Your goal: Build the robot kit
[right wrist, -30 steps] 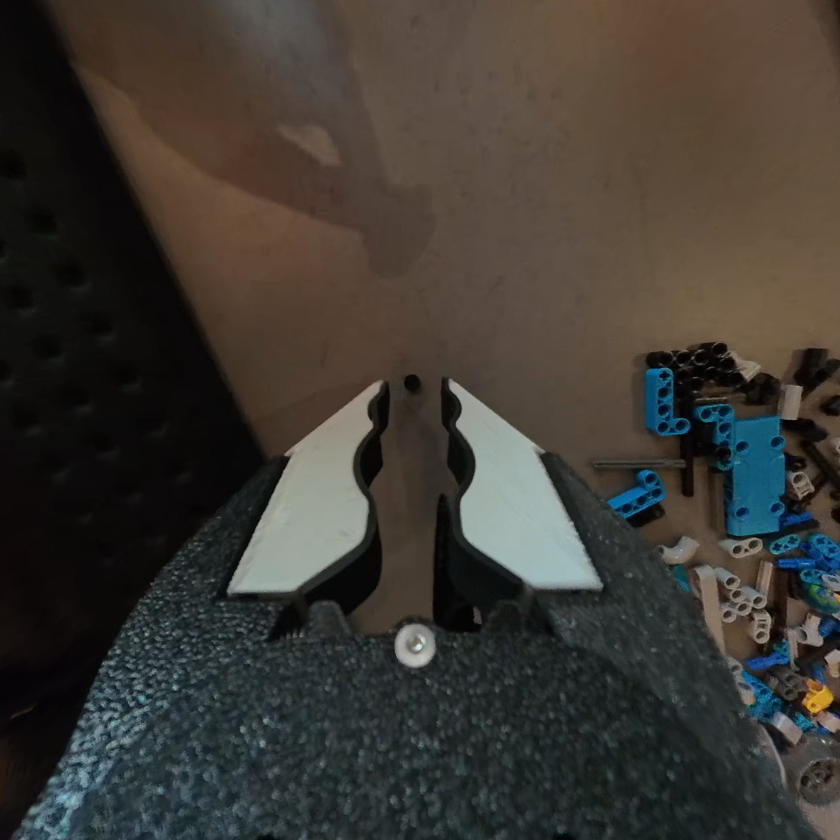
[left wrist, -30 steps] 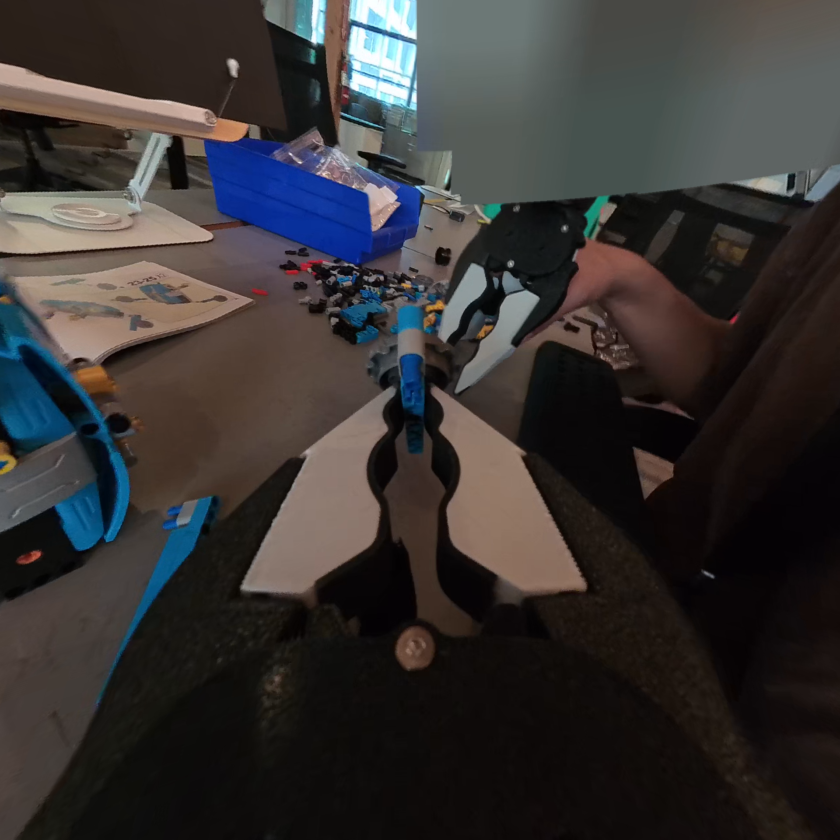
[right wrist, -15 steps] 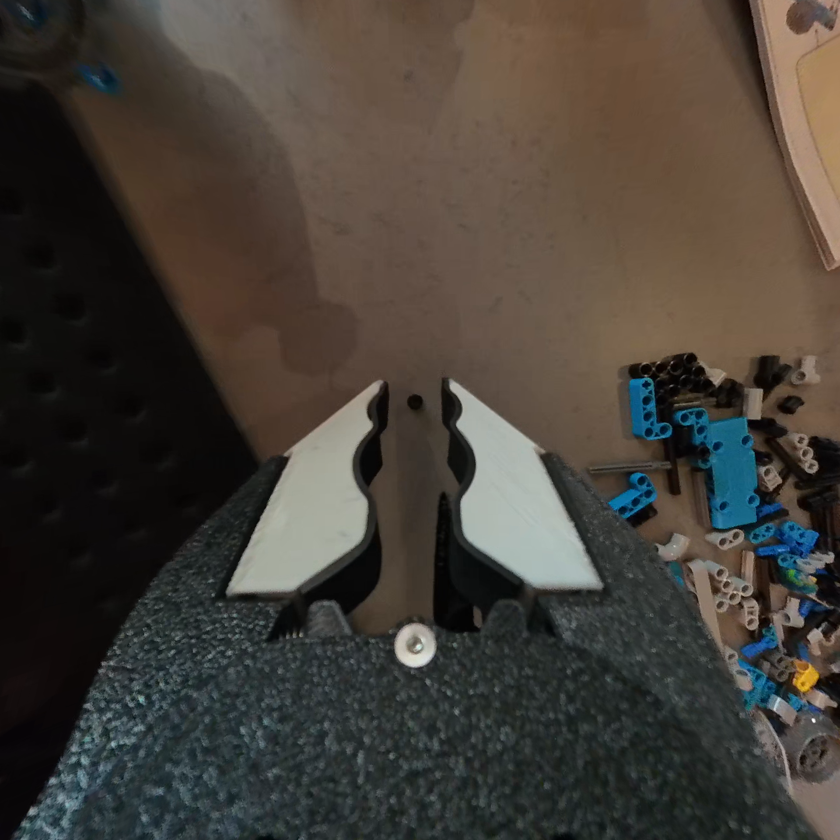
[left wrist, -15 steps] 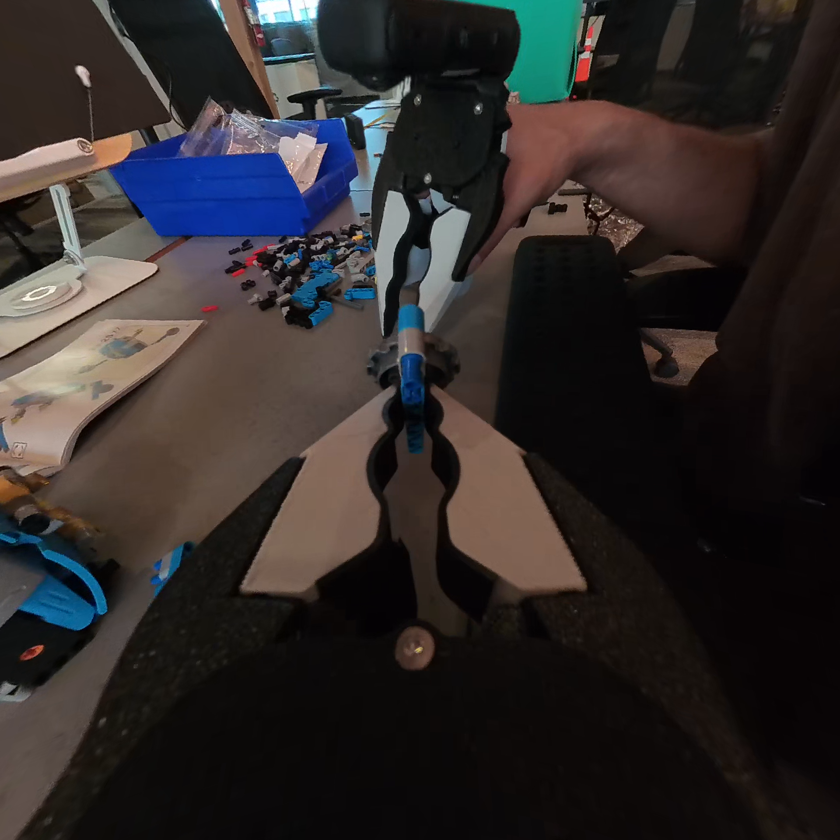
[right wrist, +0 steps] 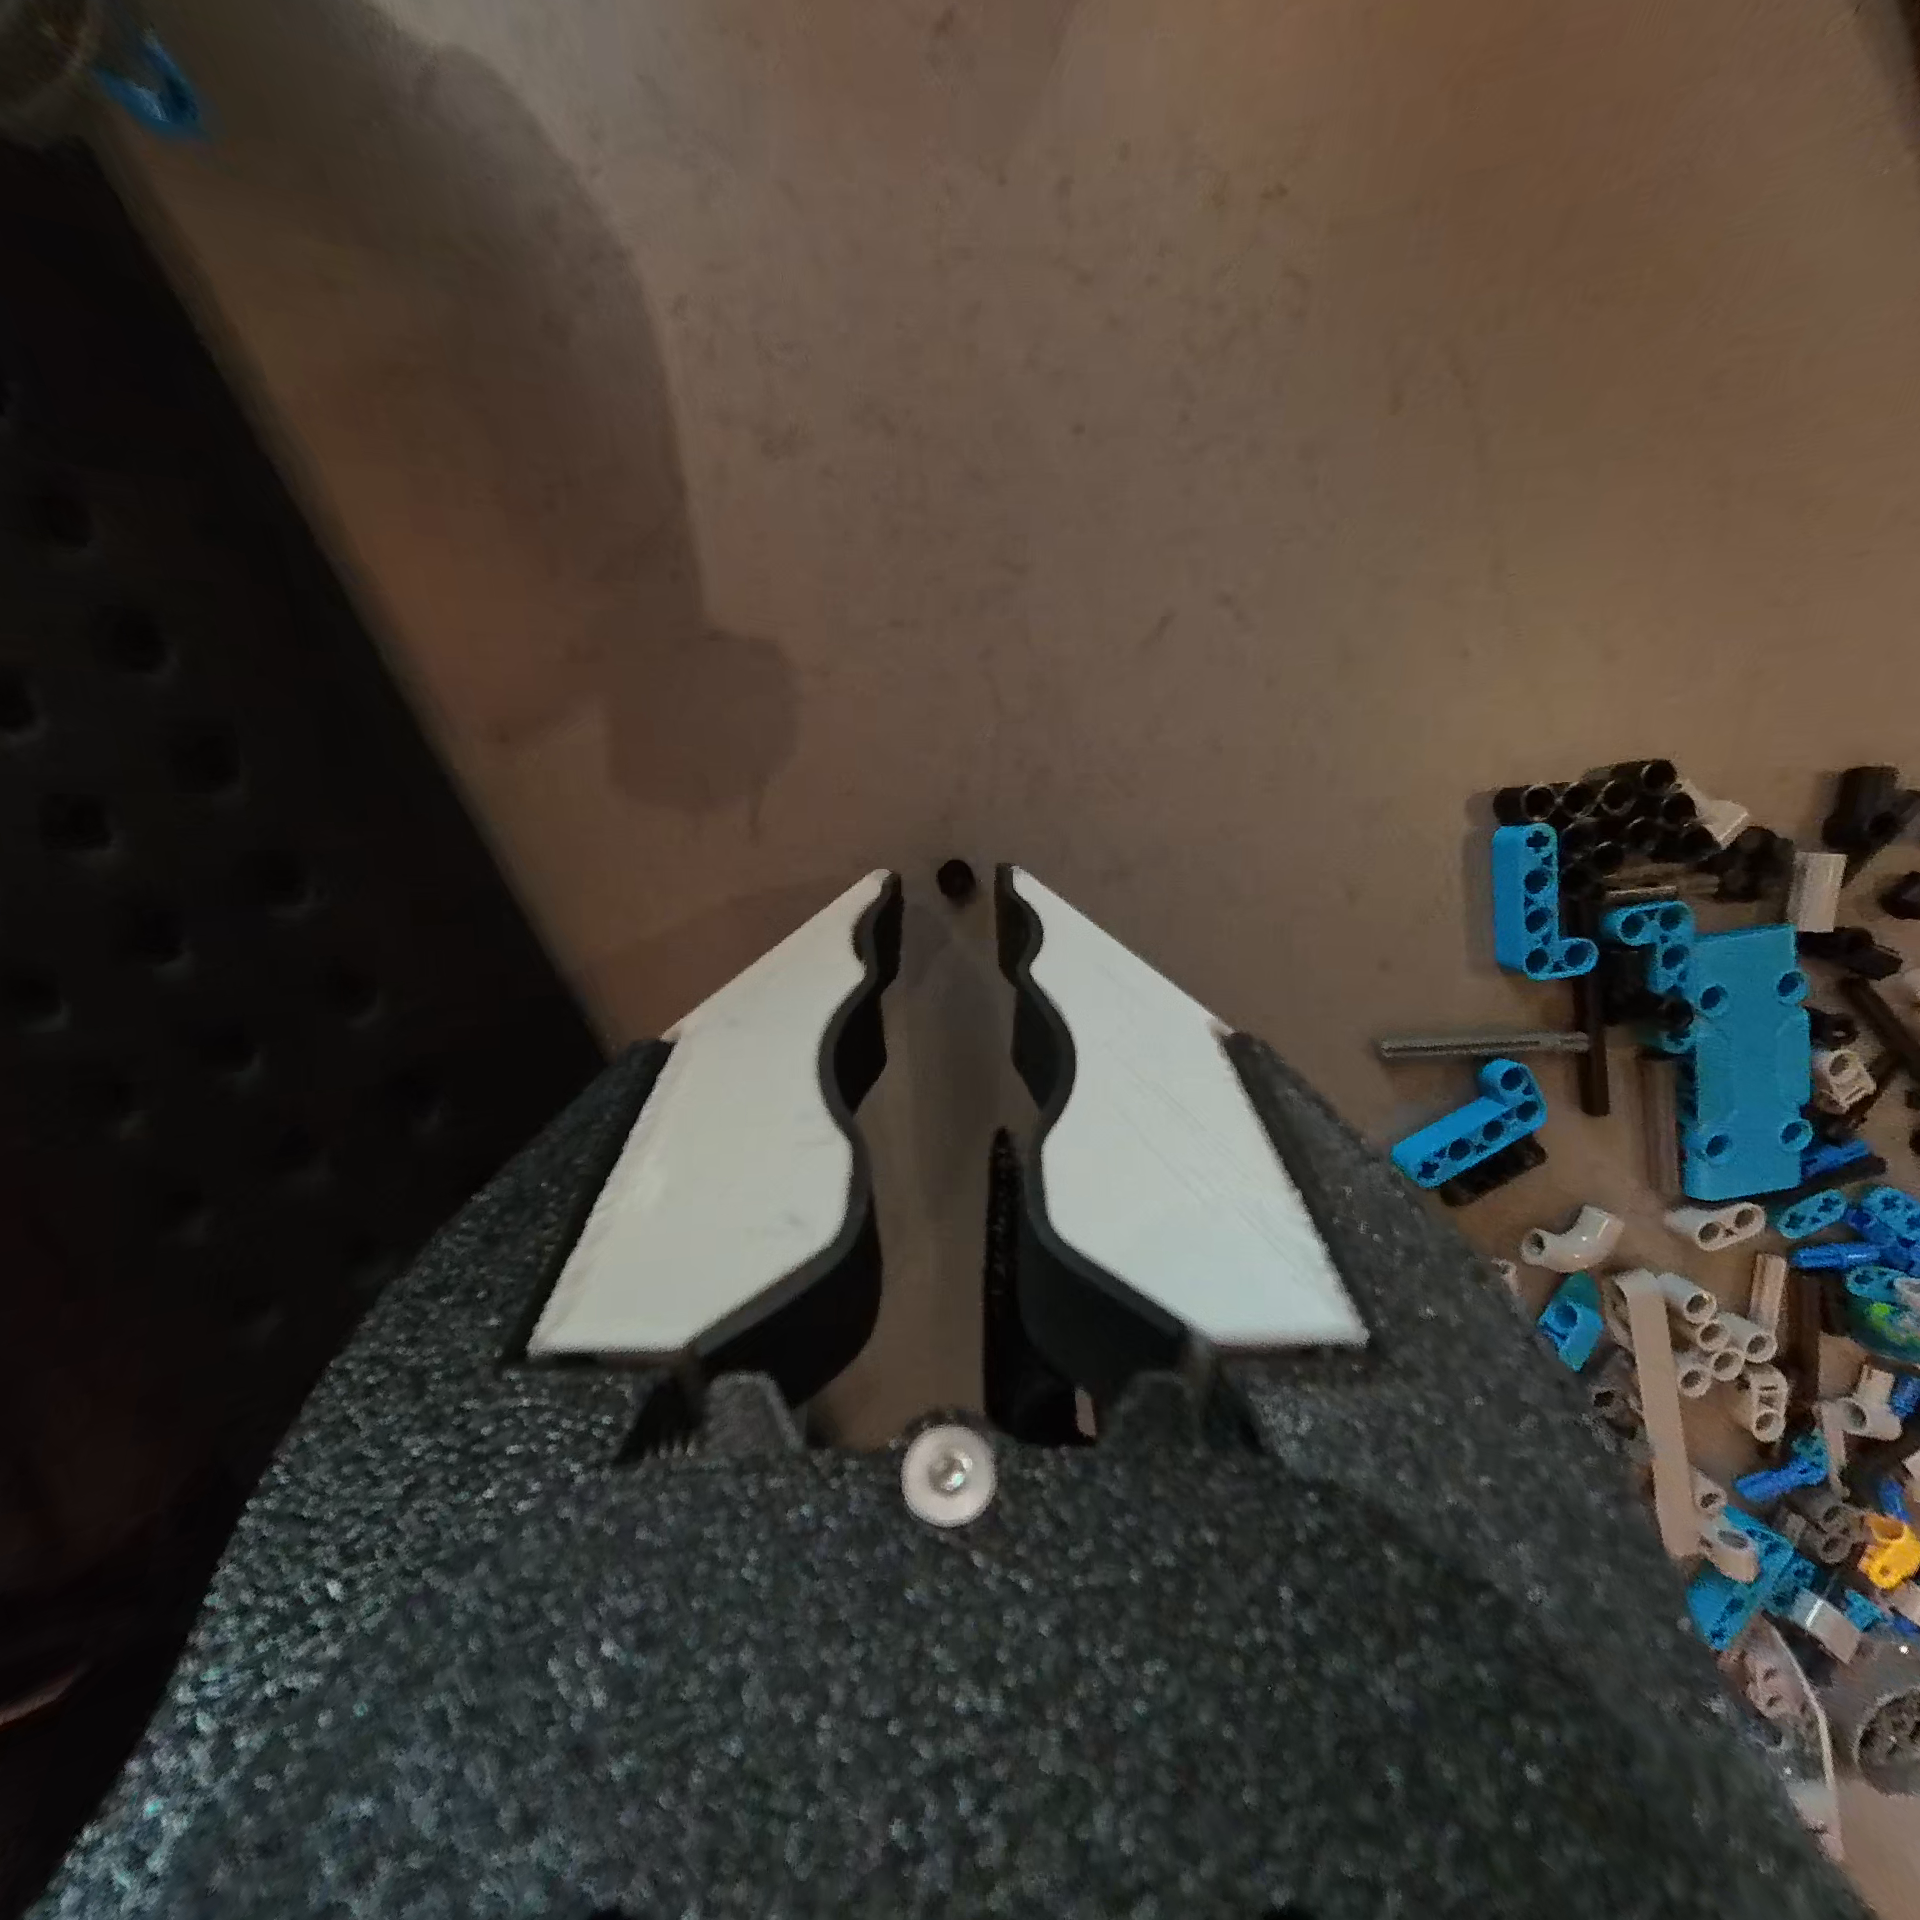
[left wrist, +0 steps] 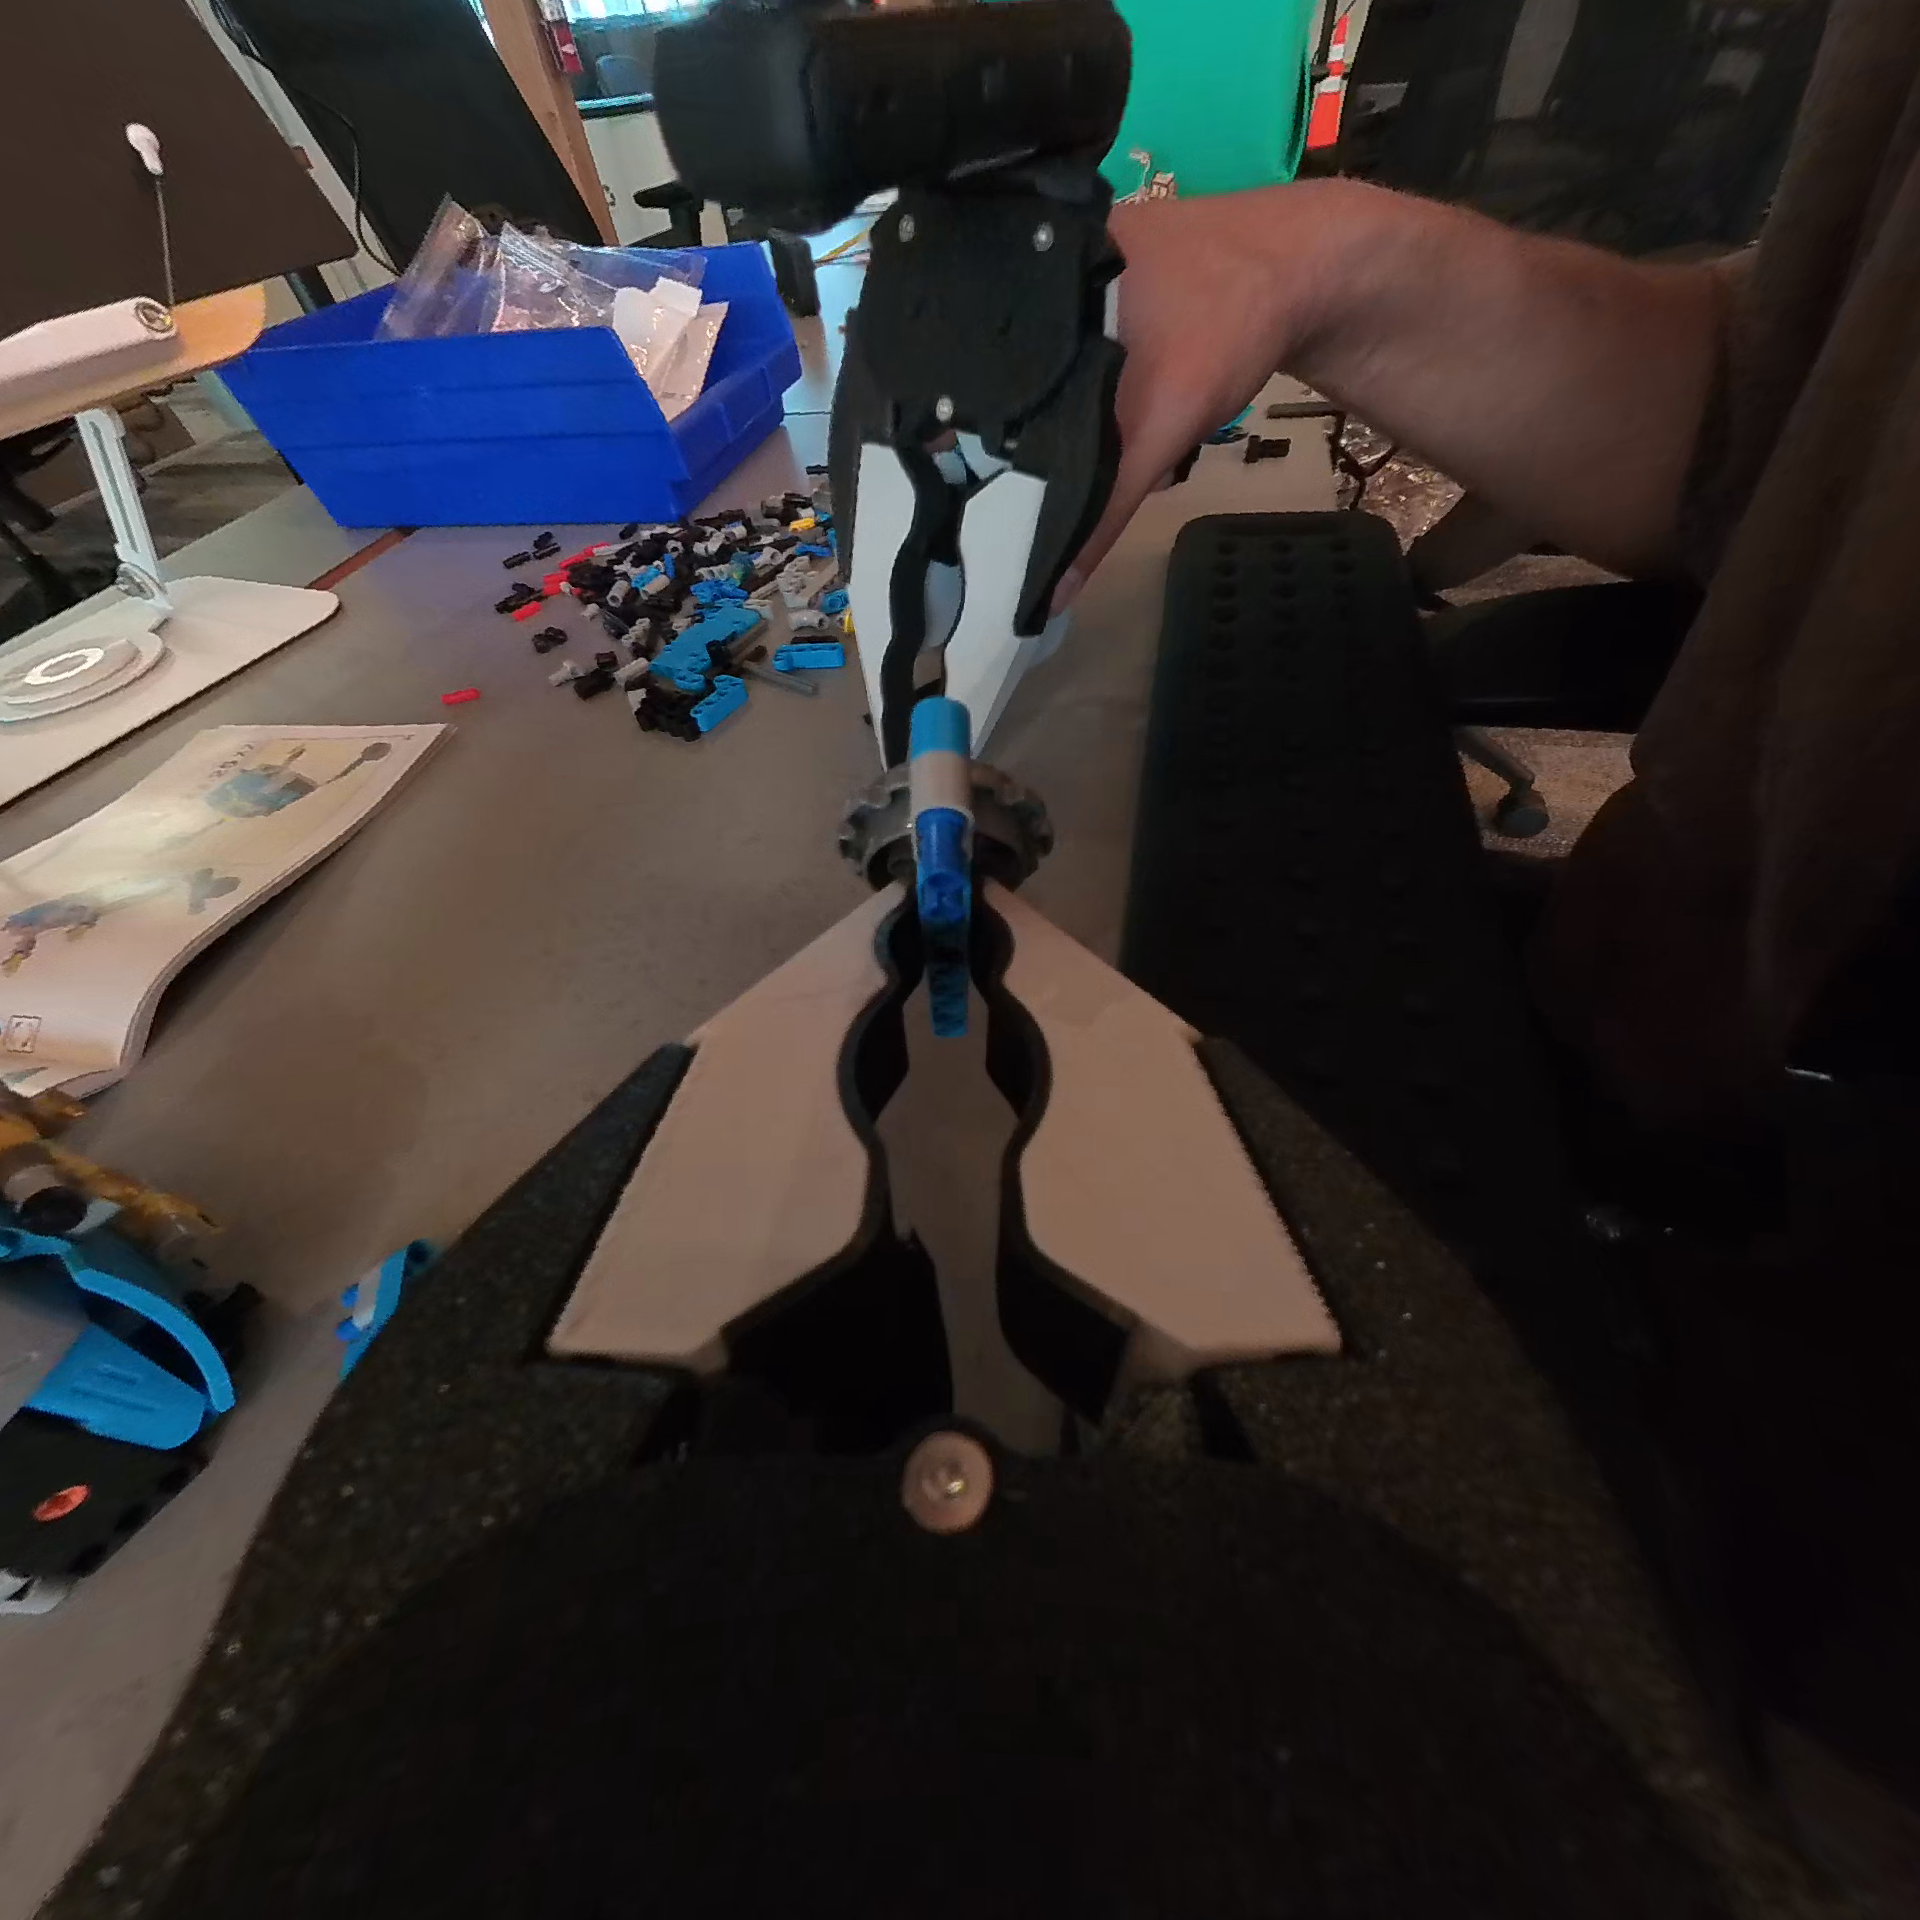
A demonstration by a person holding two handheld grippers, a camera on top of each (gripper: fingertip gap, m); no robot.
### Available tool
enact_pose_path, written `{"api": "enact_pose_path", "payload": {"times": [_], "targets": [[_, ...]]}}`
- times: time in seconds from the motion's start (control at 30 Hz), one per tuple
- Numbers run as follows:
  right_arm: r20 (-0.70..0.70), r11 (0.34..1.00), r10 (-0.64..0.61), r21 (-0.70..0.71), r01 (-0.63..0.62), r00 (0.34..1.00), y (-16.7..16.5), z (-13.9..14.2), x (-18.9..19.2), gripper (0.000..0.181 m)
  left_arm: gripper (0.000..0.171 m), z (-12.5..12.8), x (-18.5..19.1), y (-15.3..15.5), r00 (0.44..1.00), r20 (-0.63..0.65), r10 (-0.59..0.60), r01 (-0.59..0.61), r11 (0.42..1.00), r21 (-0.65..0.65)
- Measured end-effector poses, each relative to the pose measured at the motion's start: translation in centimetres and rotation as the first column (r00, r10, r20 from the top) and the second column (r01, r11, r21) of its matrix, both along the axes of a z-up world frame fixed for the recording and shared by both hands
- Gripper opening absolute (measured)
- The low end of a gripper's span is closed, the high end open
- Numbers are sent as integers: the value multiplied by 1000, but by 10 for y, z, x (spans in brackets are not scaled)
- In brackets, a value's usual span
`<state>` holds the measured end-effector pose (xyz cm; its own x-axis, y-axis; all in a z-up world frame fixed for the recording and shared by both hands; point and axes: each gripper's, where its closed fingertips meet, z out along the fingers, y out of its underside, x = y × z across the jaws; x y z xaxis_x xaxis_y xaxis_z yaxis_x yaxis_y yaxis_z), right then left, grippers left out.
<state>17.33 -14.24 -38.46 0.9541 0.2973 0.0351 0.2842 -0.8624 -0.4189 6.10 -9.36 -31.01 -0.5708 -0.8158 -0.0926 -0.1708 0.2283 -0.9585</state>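
Observation:
My left gripper (left wrist: 943, 914) is shut on a small assembly (left wrist: 940, 800): a blue axle piece with a grey sleeve, a light blue tip and a grey gear (left wrist: 878, 821) behind it. It holds the assembly upright above the grey table (left wrist: 582, 935). My right gripper (left wrist: 920, 717), held by a person's hand (left wrist: 1299, 343), points down, its tips just above the light blue tip. In the right wrist view the right gripper (right wrist: 948, 883) has a small black pin (right wrist: 951, 878) between its nearly closed fingertips, above the bare table (right wrist: 1247, 468).
A pile of loose blue, black and grey parts (left wrist: 686, 613) lies mid-table and also shows in the right wrist view (right wrist: 1714, 1039). A blue bin (left wrist: 499, 426) holds bags. A booklet (left wrist: 187, 821), a partly built blue model (left wrist: 94, 1351) and a black perforated chair part (left wrist: 1278, 790) are nearby. The tips of one gripper are about 15 cm away from the tips of the other. Between my left fingertips and the partly built blue model (left wrist: 94, 1351) there is roughly 20 cm.
The right gripper has moved from beyond the assembly to directly above its light blue tip, keeping the black pin. My left gripper has turned to the right, still shut on the assembly.

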Motion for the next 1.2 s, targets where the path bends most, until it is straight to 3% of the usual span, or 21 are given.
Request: {"api": "enact_pose_path", "payload": {"times": [0.57,0.67,0.73,0.77,0.83,0.93,1.03,1.2], "targets": [[-84,999,-15,-38,12,996,3,-9,1,7,7,4,2,8,1000,-17,15,-17,997,-80],[-82,1000,7,-1,-7,997,4,-8,0,7,7,7,5,16,999,-29,45,-48,990,-135],[-163,992,33,123,-13,986,18,9,-14,7,7,10,6,21,998,-35,55,-61,982,-178],[-237,971,53,237,5,970,31,29,-23,6,7,11,6,23,998,-34,57,-62,979,-195],[-465,903,148,423,72,873,51,74,-51,7,7,13,6,23,998,-30,53,-58,976,-211],[-660,839,292,524,146,692,62,109,-77,6,7,12,5,21,999,-27,47,-52,979,-195],[-659,852,303,511,114,688,69,95,-91,6,7,12,4,20,999,-22,42,-45,983,-180],[-676,850,335,518,99,657,70,97,-101,7,7,13,4,21,999,-19,41,-44,980,-192]]}}
